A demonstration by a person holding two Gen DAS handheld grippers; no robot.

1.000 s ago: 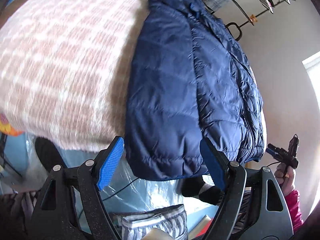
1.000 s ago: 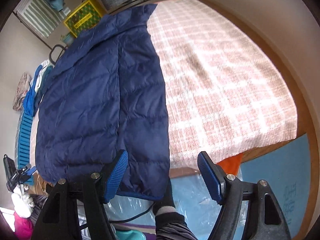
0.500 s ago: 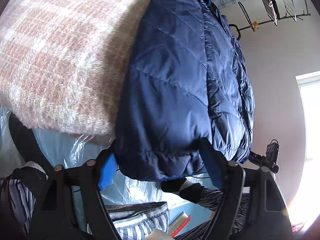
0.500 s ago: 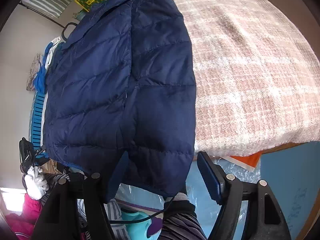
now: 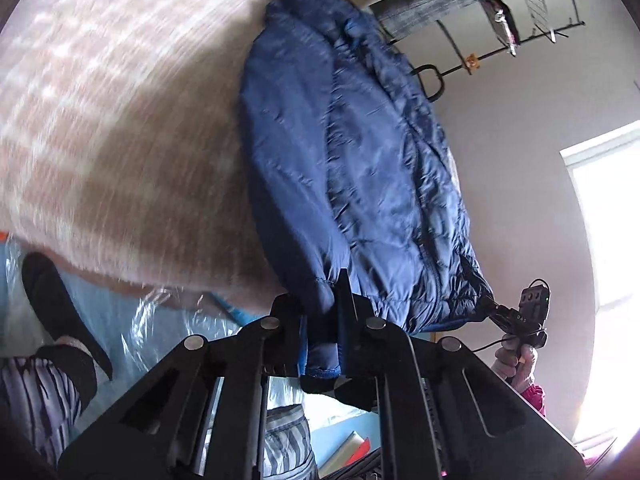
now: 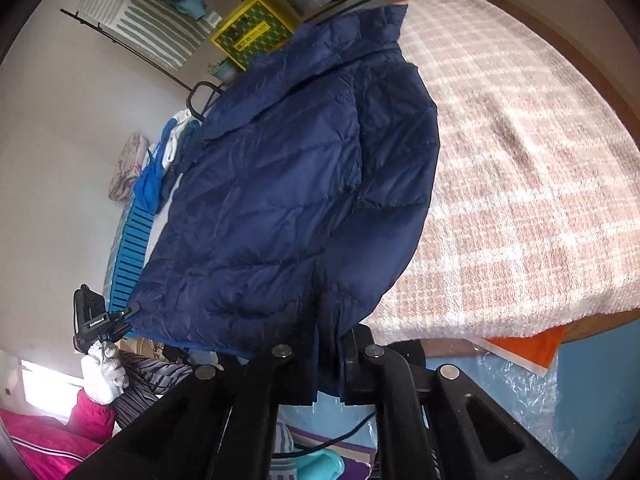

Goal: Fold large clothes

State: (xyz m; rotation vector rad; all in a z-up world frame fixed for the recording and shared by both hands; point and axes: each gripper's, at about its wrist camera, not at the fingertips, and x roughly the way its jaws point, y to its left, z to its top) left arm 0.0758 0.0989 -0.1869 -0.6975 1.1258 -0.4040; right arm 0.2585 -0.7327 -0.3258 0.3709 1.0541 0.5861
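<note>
A navy quilted puffer jacket (image 5: pixel 352 152) lies lengthwise on a bed, its hem at the near edge; it also shows in the right wrist view (image 6: pixel 288 200). My left gripper (image 5: pixel 322 312) is shut on one hem corner, navy cloth pinched between the black fingers. My right gripper (image 6: pixel 330 344) is shut on the other hem corner and lifts it off the bed. The right gripper (image 5: pixel 516 316) shows at the jacket's far corner in the left wrist view, and the left gripper (image 6: pixel 116 320) in the right wrist view.
The bed has a pink and white plaid blanket (image 5: pixel 112 120) (image 6: pixel 520 184). A clothes rack (image 5: pixel 500 8) and a yellow crate (image 6: pixel 252 32) stand past the collar end. Clear plastic sheeting (image 5: pixel 152 332) and a socked foot (image 5: pixel 56 308) are on the blue floor.
Both grippers moved in to the hem and closed on its corners. The hem has risen and bunched toward the cameras.
</note>
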